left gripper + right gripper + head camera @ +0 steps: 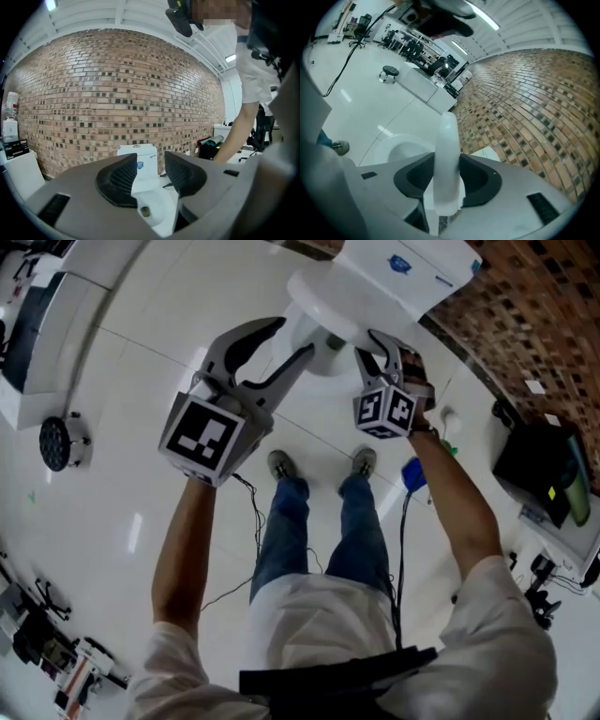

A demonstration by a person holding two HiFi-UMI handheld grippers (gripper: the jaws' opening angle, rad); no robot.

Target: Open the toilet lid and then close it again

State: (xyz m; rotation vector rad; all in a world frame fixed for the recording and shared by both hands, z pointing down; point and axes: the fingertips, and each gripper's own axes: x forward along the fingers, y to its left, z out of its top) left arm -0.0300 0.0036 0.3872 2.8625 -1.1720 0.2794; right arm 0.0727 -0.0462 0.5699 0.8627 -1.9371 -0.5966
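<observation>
Right gripper view: the right gripper [446,161] is clamping the toilet lid [448,129] by its rim, with both dark pads pressing on the white plastic.
Left gripper view: the left gripper [151,168] is hanging released. Its pads are standing apart with nothing between them, and the toilet is showing through the gap beyond.
Bowl: the toilet bowl [159,204] is lying uncovered. Its white inside is sloping down to a small dark drain hole [145,212]; whether water is sitting there I cannot tell.
Tank: the tank [136,153] is standing against the brick wall [93,93] with its cover on, and a blue label [139,165] is facing the room.
Where the lid is: it is being held up off the bowl at the right gripper's tips, between the bowl and the tank.
Lid's long axis: the lid is showing edge-on as a narrow white band. Its length is running straight away from the jaws and up the right gripper view, and its rounded far end is pointing up and away from the gripper.
Lid's faces: one broad face is turning toward the bowl at the left of that view, the other toward the bricks at the right. How steeply it is leaning I cannot tell.
Head view: both grippers are reaching out ahead of the person's shoes [281,465] over the glossy white floor [131,352], the left one in front of the toilet and the right one at the toilet's right side.
</observation>
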